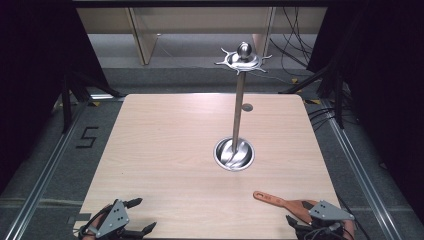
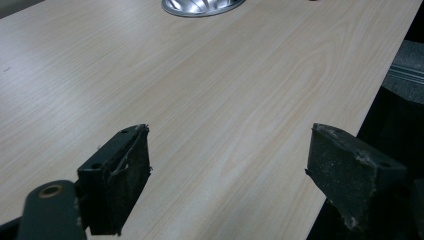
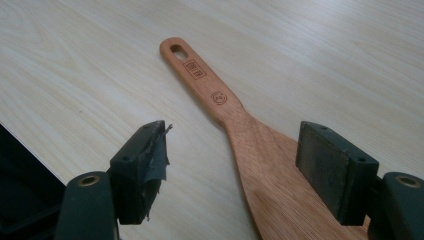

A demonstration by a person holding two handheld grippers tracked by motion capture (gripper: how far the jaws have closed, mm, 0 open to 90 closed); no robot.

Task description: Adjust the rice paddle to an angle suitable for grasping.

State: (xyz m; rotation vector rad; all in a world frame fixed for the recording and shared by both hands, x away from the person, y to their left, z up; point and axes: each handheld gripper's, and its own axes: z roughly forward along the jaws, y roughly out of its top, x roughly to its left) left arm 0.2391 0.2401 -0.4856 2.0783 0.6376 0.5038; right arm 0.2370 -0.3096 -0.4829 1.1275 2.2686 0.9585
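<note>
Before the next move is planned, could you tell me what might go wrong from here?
1. The wooden spatula lies flat on the table, so the open right gripper may scrape or push it rather than pinch it.
2. The tall metal stand looks top-heavy; a swing with the spatula could tip it.

pale wooden table (image 1: 165, 150), wooden spatula (image 3: 260, 150) flat near its front edge, steel stand (image 1: 239, 100) upright mid-table
</note>
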